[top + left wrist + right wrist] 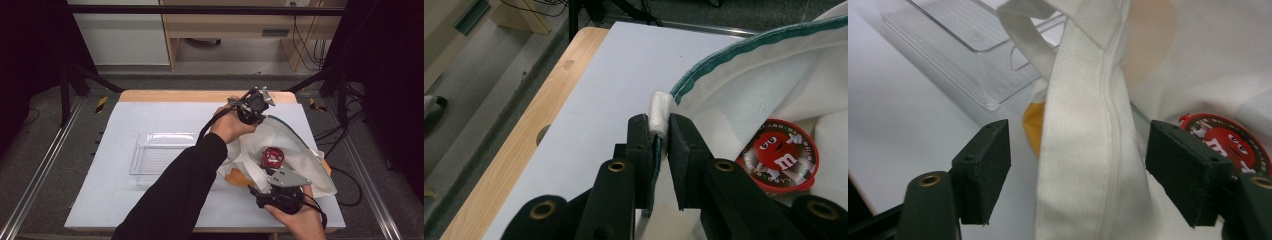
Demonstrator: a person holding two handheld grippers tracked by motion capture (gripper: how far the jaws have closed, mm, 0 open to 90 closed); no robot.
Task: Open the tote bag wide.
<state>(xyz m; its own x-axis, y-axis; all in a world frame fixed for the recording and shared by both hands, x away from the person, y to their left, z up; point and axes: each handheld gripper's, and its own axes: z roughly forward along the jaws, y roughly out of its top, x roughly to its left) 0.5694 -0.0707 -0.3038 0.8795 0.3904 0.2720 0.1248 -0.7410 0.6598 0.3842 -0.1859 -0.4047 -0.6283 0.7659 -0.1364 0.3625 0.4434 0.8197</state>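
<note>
A white cloth bag [295, 145] with a green-trimmed rim [744, 50] lies at the right of the table. Its mouth is open, and a round red M&M's tin [273, 156] lies inside. My left gripper [250, 117] reaches across to the bag's far edge and is shut on the rim, a fold of white cloth pinched between its pads [659, 125]. My right gripper [262, 182] is at the bag's near side, open. The bag's white strap [1083, 90] hangs between the wide jaws [1080, 145] without either pad pressing on it. The tin [1228, 142] shows just beyond the right-hand jaw.
A clear plastic tray [160, 157] sits on the white mat [150, 115] left of the bag, partly under the left forearm. An orange patch [235, 177] shows at the bag's near left edge. The mat's wooden far border [175, 95] is just behind the left gripper.
</note>
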